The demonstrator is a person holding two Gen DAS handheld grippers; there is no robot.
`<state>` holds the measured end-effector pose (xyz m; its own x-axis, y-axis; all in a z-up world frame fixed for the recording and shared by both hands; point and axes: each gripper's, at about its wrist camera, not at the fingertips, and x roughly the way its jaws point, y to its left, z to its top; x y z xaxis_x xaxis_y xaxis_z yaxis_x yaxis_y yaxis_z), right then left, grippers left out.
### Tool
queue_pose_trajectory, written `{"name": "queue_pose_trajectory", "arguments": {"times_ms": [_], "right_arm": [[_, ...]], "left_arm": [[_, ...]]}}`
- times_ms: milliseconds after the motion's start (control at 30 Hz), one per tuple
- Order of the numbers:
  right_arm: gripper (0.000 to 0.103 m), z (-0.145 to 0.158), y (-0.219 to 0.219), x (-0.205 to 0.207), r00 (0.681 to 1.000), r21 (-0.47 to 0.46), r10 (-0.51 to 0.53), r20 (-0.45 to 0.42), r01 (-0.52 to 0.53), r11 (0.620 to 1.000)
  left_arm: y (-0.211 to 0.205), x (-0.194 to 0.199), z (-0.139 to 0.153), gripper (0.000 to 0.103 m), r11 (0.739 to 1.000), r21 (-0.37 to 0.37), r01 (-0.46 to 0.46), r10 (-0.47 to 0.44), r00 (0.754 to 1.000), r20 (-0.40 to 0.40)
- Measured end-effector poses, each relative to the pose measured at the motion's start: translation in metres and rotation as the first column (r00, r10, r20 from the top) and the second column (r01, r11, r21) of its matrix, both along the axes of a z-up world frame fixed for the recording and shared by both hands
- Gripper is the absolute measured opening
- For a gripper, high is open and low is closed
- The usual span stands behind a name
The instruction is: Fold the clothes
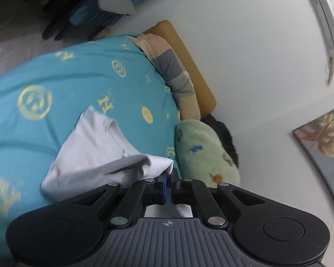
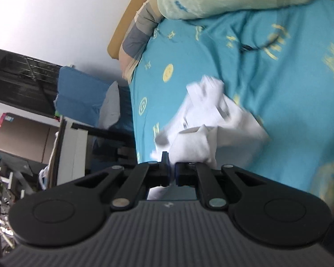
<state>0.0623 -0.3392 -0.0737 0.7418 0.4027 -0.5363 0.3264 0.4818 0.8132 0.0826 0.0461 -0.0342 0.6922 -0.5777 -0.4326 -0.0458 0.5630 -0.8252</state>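
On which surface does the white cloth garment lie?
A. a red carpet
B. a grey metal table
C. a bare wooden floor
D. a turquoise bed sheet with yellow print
D: the white cloth garment, pinched by both grippers, spreads over the turquoise bed sheet with yellow print.

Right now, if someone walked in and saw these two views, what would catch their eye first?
The bright teal sheet with yellow emblems fills most of both views. On it lies a white garment, an edge of it pinched in the left tongs and a bunched end in the right tongs. A pale green plush blanket sits at the bed's edge near the white wall.
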Motion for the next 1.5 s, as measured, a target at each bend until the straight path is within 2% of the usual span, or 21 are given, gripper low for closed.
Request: {"name": "queue_pose_trajectory", "arguments": {"times_ms": [100, 167, 267, 333, 433, 533, 600, 667, 733, 767, 800, 867, 933, 1000, 1067, 1200, 1233, 1333, 1400, 1433, 1500], "right_arm": [[0.008, -0.01, 0.001, 0.069, 0.999, -0.053, 0.019, -0.031, -0.021, 0.998], [0.009, -0.028, 0.002, 0.109, 0.997, -0.074, 0.024, -0.068, -0.029, 0.997], [0.01, -0.059, 0.003, 0.151, 0.993, -0.095, 0.059, -0.098, -0.068, 0.993], [0.01, -0.076, 0.004, 0.165, 0.991, -0.105, 0.095, -0.094, -0.105, 0.989], [0.01, -0.089, 0.002, 0.173, 0.988, -0.116, 0.14, -0.062, -0.147, 0.982], [0.01, -0.086, 0.003, 0.184, 0.986, -0.148, 0.166, -0.029, -0.168, 0.975], [0.01, -0.083, 0.003, 0.189, 0.987, -0.154, 0.163, -0.012, -0.162, 0.975], [0.012, -0.082, 0.004, 0.193, 0.984, -0.147, 0.175, -0.03, -0.178, 0.973], [0.018, -0.084, 0.003, 0.195, 0.976, -0.111, 0.212, -0.056, -0.217, 0.97], [0.033, -0.084, 0.002, 0.194, 0.97, -0.084, 0.237, -0.056, -0.241, 0.967], [0.058, -0.083, 0.001, 0.192, 0.963, -0.061, 0.265, -0.047, -0.268, 0.962], [0.089, -0.073, 0.001, 0.182, 0.944, -0.052, 0.331, 0.004, -0.331, 0.942], [0.087, -0.059, 0.001, 0.172, 0.926, -0.09, 0.372, 0.072, -0.365, 0.927], [0.088, -0.05, -0.002, 0.163, 0.924, -0.159, 0.361, 0.122, -0.341, 0.926], [0.088, -0.046, -0.002, 0.158, 0.924, -0.24, 0.351, 0.152, -0.31, 0.92], [0.084, -0.067, 0.016, 0.178, 0.909, -0.371, 0.41, 0.08, -0.354, 0.858], [0.083, -0.076, 0.024, 0.184, 0.907, -0.42, 0.419, 0.054, -0.36, 0.833], [0.084, -0.102, 0.049, 0.197, 0.899, -0.578, 0.437, -0.023, -0.369, 0.728], [0.085, -0.105, 0.064, 0.193, 0.893, -0.662, 0.45, -0.032, -0.356, 0.659], [0.084, -0.102, 0.068, 0.189, 0.89, -0.683, 0.454, -0.035, -0.353, 0.639], [0.084, -0.093, 0.07, 0.175, 0.888, -0.689, 0.459, -0.038, -0.356, 0.632]], "left_arm": [[-0.009, 0.059, -0.014, 0.003, 0.998, 0.064, -0.006, 0.007, 1.0, -0.026], [-0.014, 0.098, -0.028, 0.003, 0.995, 0.099, -0.016, 0.02, 0.999, -0.046], [-0.02, 0.132, -0.059, 0.003, 0.99, 0.14, -0.026, 0.032, 0.998, -0.046], [-0.022, 0.146, -0.074, 0.003, 0.986, 0.164, -0.02, 0.026, 0.999, -0.035], [-0.022, 0.153, -0.081, 0.004, 0.985, 0.171, -0.006, 0.007, 1.0, -0.003], [-0.025, 0.161, -0.077, 0.004, 0.977, 0.215, 0.007, -0.02, 0.998, 0.056], [-0.023, 0.164, -0.078, 0.004, 0.978, 0.209, 0.017, -0.033, 0.997, 0.073], [-0.021, 0.165, -0.08, 0.013, 0.976, 0.216, 0.03, -0.045, 0.997, 0.065], [-0.02, 0.165, -0.079, 0.042, 0.972, 0.232, 0.043, -0.057, 0.997, 0.054], [-0.018, 0.164, -0.078, 0.046, 0.97, 0.239, 0.05, -0.064, 0.997, 0.051], [-0.017, 0.162, -0.074, 0.051, 0.969, 0.241, 0.053, -0.072, 0.995, 0.069], [-0.015, 0.158, -0.068, 0.061, 0.967, 0.247, 0.06, -0.088, 0.991, 0.103], [-0.016, 0.155, -0.061, 0.073, 0.957, 0.281, 0.066, -0.103, 0.987, 0.121], [-0.019, 0.153, -0.056, 0.074, 0.94, 0.334, 0.074, -0.125, 0.983, 0.133], [-0.028, 0.152, -0.058, 0.074, 0.908, 0.411, 0.084, -0.148, 0.981, 0.127], [-0.051, 0.157, -0.078, 0.074, 0.873, 0.473, 0.119, -0.182, 0.979, 0.089], [-0.058, 0.16, -0.086, 0.073, 0.855, 0.501, 0.136, -0.193, 0.979, 0.064], [-0.075, 0.16, -0.105, 0.073, 0.792, 0.581, 0.186, -0.235, 0.972, 0.011], [-0.079, 0.158, -0.111, 0.073, 0.764, 0.614, 0.197, -0.244, 0.97, -0.007], [-0.081, 0.156, -0.111, 0.073, 0.758, 0.622, 0.195, -0.246, 0.969, -0.004], [-0.082, 0.148, -0.106, 0.073, 0.755, 0.626, 0.196, -0.252, 0.968, 0.001]]}}
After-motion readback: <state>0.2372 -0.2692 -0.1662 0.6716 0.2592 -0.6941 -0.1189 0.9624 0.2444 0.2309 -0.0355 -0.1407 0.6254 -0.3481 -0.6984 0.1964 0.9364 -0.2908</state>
